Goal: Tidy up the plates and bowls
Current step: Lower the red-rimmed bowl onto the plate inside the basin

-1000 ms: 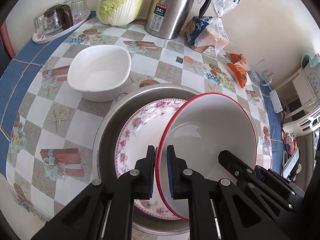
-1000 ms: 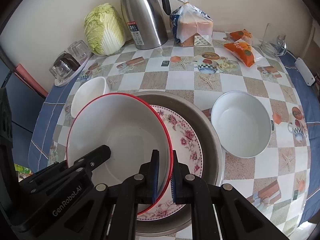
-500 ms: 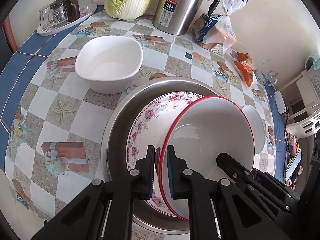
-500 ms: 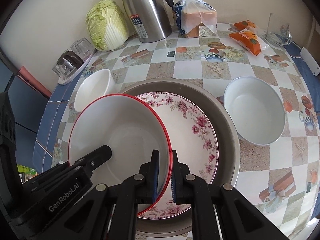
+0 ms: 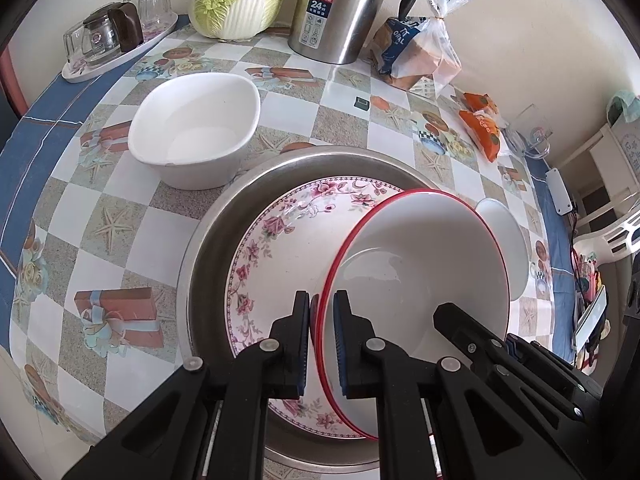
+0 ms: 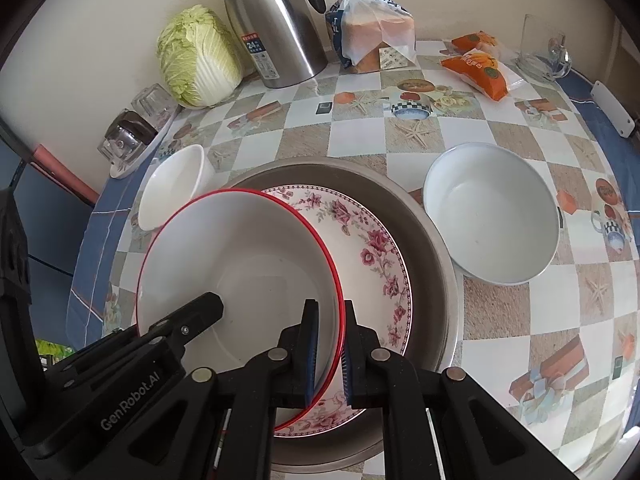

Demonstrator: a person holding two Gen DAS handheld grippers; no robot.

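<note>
A white bowl with a thin red rim (image 5: 420, 280) hangs between two handheld grippers, tilted above a white plate with a pink flower border (image 5: 280, 248) that lies flat inside a broad, shallow stainless-steel basin (image 5: 224, 208). The left gripper (image 5: 322, 312) is pinched narrow on the bowl's near-left rim, one blue pad inside the wall and one outside. The right gripper (image 6: 331, 316) is clamped the same way on the near-right rim, so the bowl is carried by both, each arm about equally close. Seen from the left wrist, the bowl sits right of centre over the flowered plate; from the right wrist it covers the plate's left half. Whether its underside touches the plate cannot be told. The plate and basin lie straight below and slightly ahead of both tools, so the likely coming move, judged from the task, is a level lowering until the bowl nests centred on the plate.

Around the basin, on the checked tablecloth (image 6: 400, 140), a white oval bowl (image 5: 196, 128) stands to the far left and a round white bowl with a faint blue rim (image 6: 492, 220) to the right, both apart from the basin's edge. Along the far wall stand a napa cabbage (image 6: 196, 56), a steel jug (image 6: 272, 24) and a bagged loaf (image 6: 376, 36).
</note>
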